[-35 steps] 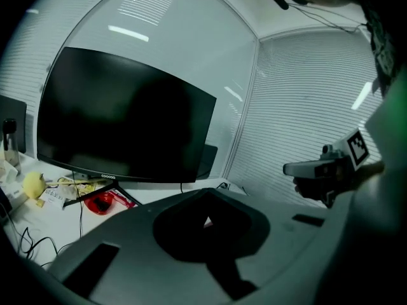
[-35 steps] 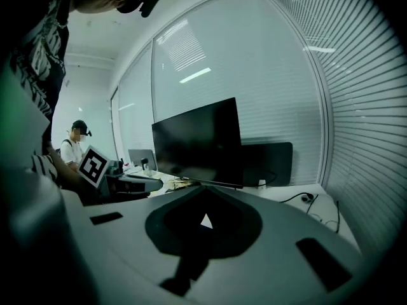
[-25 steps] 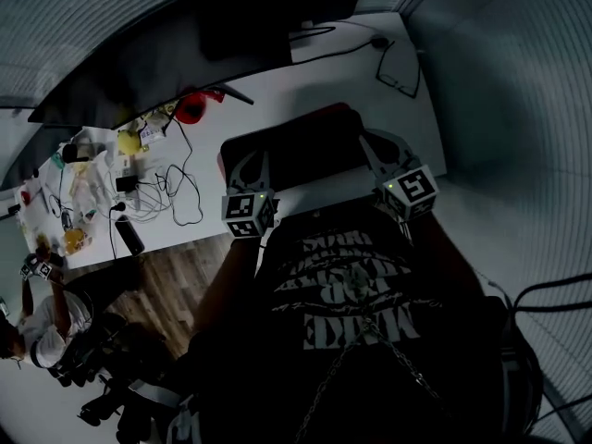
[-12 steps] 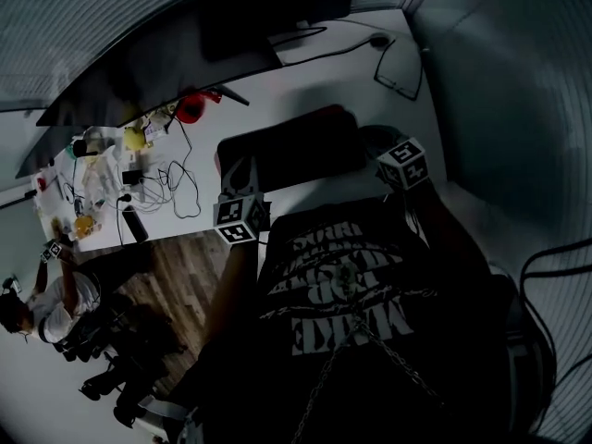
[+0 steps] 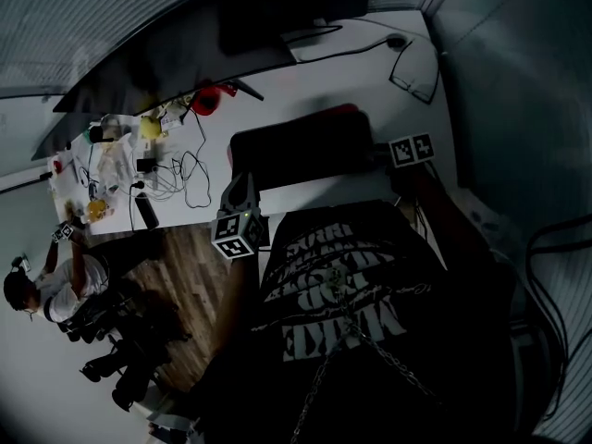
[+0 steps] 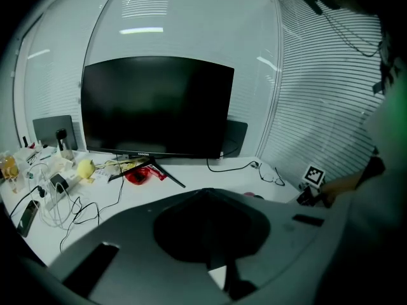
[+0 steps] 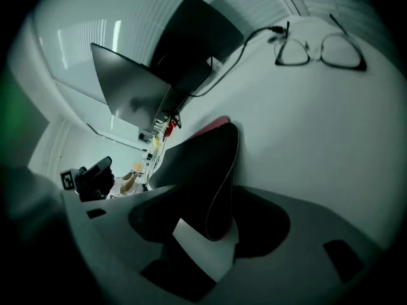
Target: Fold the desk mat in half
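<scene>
The dark desk mat (image 5: 301, 148) lies folded on the white desk (image 5: 370, 72), with a strip of its red underside (image 5: 338, 111) showing along the far edge. My left gripper (image 5: 242, 185) hovers at the mat's near left corner. Its jaws meet, shut, in the left gripper view (image 6: 208, 194), and nothing shows between them. My right gripper (image 5: 381, 152) is at the mat's right end, pointing left. Its jaws are opening and stand wide apart. The mat's folded end (image 7: 213, 170) sits between them, untouched by the pads.
A black monitor (image 5: 176, 58) stands at the back of the desk, and glasses (image 5: 413, 67) lie at the back right. Cables, a red object (image 5: 208, 100) and small clutter (image 5: 120, 169) fill the desk's left part. A person (image 5: 46, 289) sits on the floor at the left.
My right gripper has moved from the mat's near edge to its right end and its jaws have spread. The left gripper has drawn back slightly. The mat lies where it did.
</scene>
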`<state>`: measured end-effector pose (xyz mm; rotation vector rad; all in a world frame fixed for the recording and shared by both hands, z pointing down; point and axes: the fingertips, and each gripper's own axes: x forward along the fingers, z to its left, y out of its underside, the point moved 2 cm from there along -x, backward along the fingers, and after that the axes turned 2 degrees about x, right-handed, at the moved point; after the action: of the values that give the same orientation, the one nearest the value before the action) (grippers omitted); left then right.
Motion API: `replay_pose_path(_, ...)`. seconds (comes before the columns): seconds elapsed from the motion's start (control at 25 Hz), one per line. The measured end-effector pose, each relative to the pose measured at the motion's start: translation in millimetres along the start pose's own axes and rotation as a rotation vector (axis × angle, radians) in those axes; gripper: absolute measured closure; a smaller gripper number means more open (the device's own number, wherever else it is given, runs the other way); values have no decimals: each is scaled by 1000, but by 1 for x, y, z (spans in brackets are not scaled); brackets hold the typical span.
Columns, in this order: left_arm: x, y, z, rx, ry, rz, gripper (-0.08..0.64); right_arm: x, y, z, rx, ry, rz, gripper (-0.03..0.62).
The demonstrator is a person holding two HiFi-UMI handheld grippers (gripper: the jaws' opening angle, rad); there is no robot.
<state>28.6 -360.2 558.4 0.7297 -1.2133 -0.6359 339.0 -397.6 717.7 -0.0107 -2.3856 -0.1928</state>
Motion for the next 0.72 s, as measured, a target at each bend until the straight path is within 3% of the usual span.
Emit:
replay_pose_path(0.08, -2, -2, 7, -3, 21, 6, 558, 12, 3, 7, 10, -1, 38, 379)
replay_pose_path(0.16, 0, -4, 9, 12, 44, -2, 558, 18, -6, 16, -74, 39, -10, 427)
replay_pose_path(0.24, 3, -10, 7, 41, 71, -17, 558, 13, -20, 33, -235, 94, -98, 562)
replay_pose_path(0.32, 9, -21, -2, 102, 103, -41, 558, 6, -32, 61, -484, 129, -161, 577)
replay_pose_path(0.44, 12, -42, -30, 268, 207, -94, 558, -7, -25, 121, -951, 138, -205, 578)
replay_pose_path(0.52, 7, -64, -46, 405, 289, -133, 556, -13, -15, 162, -1195, 137, -231, 577)
replay_pose_path(0.6, 3, -85, -56, 536, 359, -163, 446, -17, -13, 199, -1350, 142, -266, 578)
replay_pose_path(0.72, 4, -88, -69, 716, 458, -153, 375, -20, -8, 231, -1478, 129, -310, 577)
